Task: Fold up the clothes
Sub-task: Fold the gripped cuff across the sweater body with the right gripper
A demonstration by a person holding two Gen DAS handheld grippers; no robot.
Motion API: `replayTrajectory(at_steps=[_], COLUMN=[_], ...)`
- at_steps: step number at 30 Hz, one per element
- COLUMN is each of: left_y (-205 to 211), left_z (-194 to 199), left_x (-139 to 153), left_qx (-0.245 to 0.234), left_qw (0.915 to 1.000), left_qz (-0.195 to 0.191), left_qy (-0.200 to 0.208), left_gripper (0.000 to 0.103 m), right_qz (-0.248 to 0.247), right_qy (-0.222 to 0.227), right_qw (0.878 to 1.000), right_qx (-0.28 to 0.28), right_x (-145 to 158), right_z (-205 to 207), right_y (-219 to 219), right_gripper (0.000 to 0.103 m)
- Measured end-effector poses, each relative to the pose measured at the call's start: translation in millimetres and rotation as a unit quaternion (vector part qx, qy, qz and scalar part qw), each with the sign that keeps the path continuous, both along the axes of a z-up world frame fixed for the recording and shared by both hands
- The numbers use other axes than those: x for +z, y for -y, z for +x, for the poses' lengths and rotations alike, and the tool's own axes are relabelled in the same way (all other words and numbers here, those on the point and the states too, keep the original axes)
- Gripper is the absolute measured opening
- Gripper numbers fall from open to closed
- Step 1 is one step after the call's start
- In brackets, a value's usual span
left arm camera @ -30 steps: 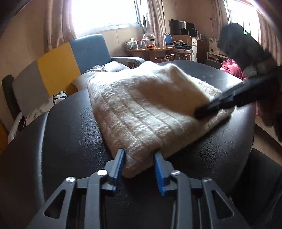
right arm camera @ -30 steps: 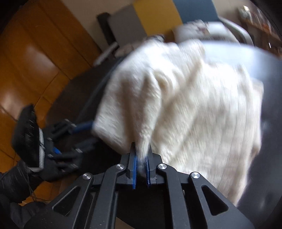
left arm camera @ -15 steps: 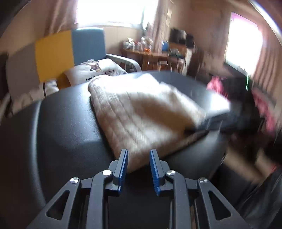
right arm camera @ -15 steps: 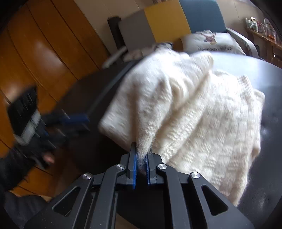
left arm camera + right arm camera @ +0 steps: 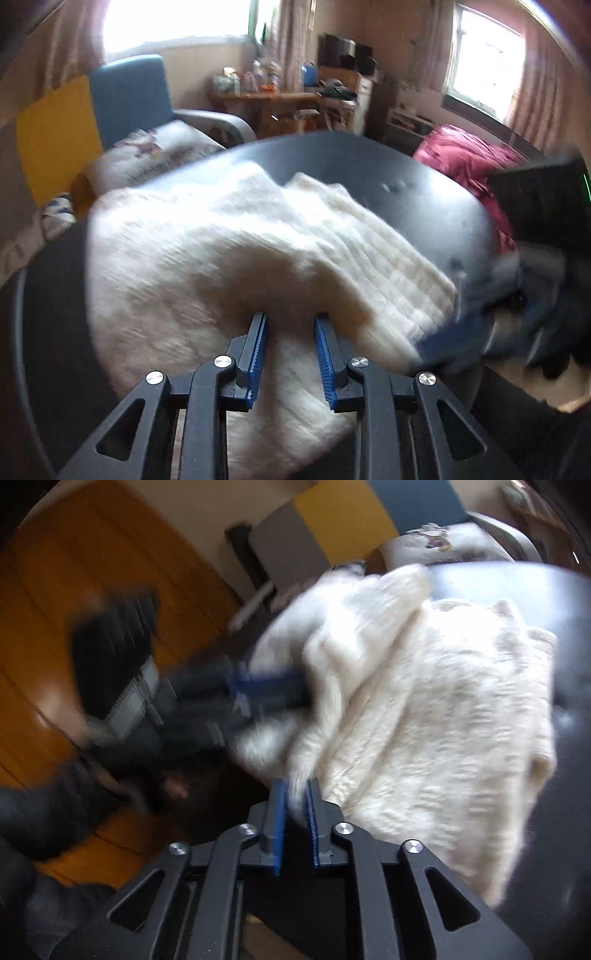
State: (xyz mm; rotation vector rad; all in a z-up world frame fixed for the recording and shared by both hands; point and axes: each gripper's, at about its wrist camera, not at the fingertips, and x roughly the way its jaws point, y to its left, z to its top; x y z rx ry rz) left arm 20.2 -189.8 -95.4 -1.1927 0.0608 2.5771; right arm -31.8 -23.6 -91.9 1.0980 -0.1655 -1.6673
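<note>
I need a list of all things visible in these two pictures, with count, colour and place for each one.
sweater: one, cream knit, partly folded on the table.
table: one, black, round, under the sweater.
armchair: one, blue, yellow and grey, behind the table.
cushion: one, white with a print, on the armchair.
bedding: one heap, dark pink, right of the table under a window.
desk: one, wooden, cluttered, at the far wall.
floor: orange-brown wood, left of the table.
left gripper: black with blue pads, sweater fabric between them.
right gripper: black with blue pads, jaws opening, a sweater fold between them.
</note>
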Motion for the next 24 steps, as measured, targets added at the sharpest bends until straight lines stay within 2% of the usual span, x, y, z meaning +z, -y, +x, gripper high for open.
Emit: replayTrajectory(at_steps=[3, 7, 9, 13, 15, 16, 18, 21, 24], left_y=[0, 6, 4, 2, 3, 3, 1, -3, -9], left_z=[6, 6, 6, 7, 8, 8, 9, 12, 17], left_x=[-7, -9, -10, -10, -11, -11, -12, -13, -15], left_qx=[-0.006, -0.003, -0.006, -0.011, -0.013, -0.016, -0.023, -0.041, -0.060], left_qw=[0.9999, 0.9995, 0.9995, 0.9995, 0.9994, 0.9993, 0.9992, 0.9987, 0.9976], left_qz=[0.012, 0.031, 0.030, 0.029, 0.032, 0.033, 0.031, 0.026, 0.031], left_qy=[0.001, 0.001, -0.001, -0.006, -0.007, -0.009, -0.011, -0.015, -0.013], left_gripper=[0.026, 0.026, 0.026, 0.026, 0.026, 0.026, 0.026, 0.026, 0.026], right_qz=[-0.041, -0.070, -0.069, -0.058, -0.044, -0.030, 0.003, 0.025, 0.000], right_qy=[0.004, 0.017, 0.023, 0.046, 0.042, 0.032, -0.002, -0.055, -0.101], right_qw=[0.998, 0.994, 0.993, 0.992, 0.994, 0.995, 0.997, 0.996, 0.993], right_qx=[-0.040, -0.082, -0.094, -0.097, -0.089, -0.086, -0.078, -0.062, -0.059], right_x=[16, 29, 28, 18, 17, 18, 19, 21, 45], right_z=[-31, -76, -96, -127, -142, -147, -151, -136, -125], right_y=[-22, -14, 2, 33, 48, 57, 70, 71, 61], right_gripper=[0.033, 0.040, 0.054, 0.054, 0.054, 0.053, 0.017, 0.014, 0.013])
